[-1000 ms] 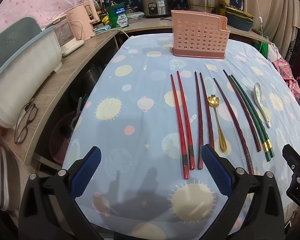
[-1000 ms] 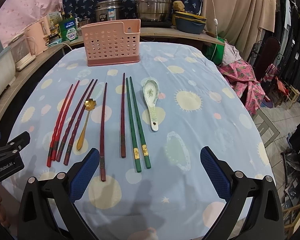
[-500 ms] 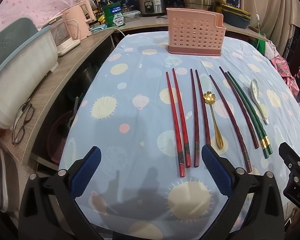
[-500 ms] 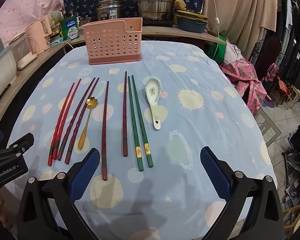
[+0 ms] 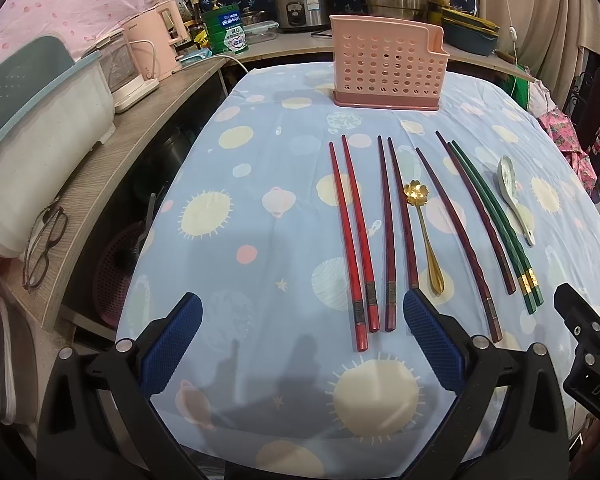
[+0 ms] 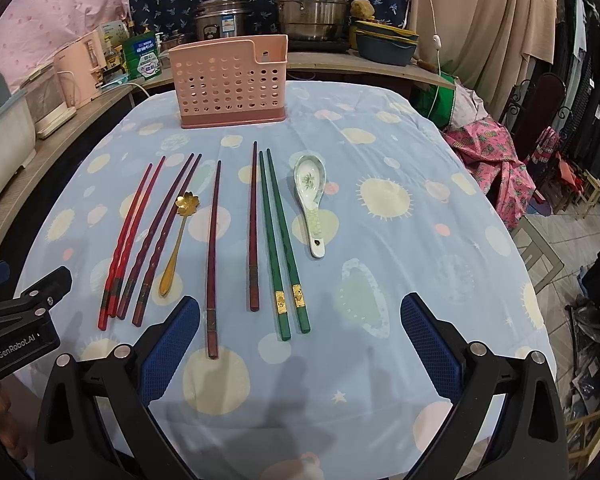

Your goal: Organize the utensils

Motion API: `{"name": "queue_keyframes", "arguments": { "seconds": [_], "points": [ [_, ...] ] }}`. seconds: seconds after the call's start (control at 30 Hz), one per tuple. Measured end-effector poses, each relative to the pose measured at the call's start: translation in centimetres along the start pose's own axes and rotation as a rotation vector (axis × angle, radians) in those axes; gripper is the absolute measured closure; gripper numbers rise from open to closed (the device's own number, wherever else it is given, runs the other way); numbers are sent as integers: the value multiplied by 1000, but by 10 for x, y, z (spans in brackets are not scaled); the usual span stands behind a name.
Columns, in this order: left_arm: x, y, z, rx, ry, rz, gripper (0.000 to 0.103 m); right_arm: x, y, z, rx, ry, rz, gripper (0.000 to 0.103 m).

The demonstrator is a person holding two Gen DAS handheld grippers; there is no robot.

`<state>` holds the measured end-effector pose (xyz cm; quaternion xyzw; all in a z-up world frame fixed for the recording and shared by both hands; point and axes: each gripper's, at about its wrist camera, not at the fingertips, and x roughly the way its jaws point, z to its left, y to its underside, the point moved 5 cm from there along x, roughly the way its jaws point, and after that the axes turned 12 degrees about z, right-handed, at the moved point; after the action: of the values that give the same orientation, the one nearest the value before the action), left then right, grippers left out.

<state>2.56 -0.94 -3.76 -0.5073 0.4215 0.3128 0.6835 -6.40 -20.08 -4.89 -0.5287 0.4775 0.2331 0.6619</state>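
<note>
A pink perforated utensil holder (image 5: pixel 388 68) (image 6: pixel 230 82) stands at the far end of the table. In front of it lie red chopsticks (image 5: pixel 350 236) (image 6: pixel 130 232), dark red chopsticks (image 5: pixel 398 220) (image 6: pixel 160 232), two separate maroon chopsticks (image 5: pixel 456 236) (image 6: pixel 214 248), green chopsticks (image 5: pixel 496 220) (image 6: pixel 280 240), a gold spoon (image 5: pixel 424 232) (image 6: pixel 176 240) and a white ceramic spoon (image 5: pixel 514 196) (image 6: pixel 312 200). My left gripper (image 5: pixel 302 344) is open and empty, above the cloth just short of the red chopsticks' near ends. My right gripper (image 6: pixel 300 344) is open and empty, near the green chopsticks' ends.
The table has a blue patterned cloth (image 5: pixel 260 240) (image 6: pixel 420 240). A wooden counter (image 5: pixel 112 148) on the left holds a white bin, a pink kettle and glasses (image 5: pixel 44 248). Pots (image 6: pixel 312 8) stand behind the holder. Chairs and clothes are at the right (image 6: pixel 540 120).
Both grippers have drawn back a little and risen; the utensils sit slightly farther away in each view. Nothing on the table has moved.
</note>
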Motion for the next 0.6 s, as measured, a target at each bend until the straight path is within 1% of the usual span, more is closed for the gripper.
{"name": "queue_keyframes", "arguments": {
  "seconds": [0.6],
  "points": [
    [0, 1, -6, 7, 1, 1, 7, 0, 0, 0, 1, -2, 2, 7]
  ]
}}
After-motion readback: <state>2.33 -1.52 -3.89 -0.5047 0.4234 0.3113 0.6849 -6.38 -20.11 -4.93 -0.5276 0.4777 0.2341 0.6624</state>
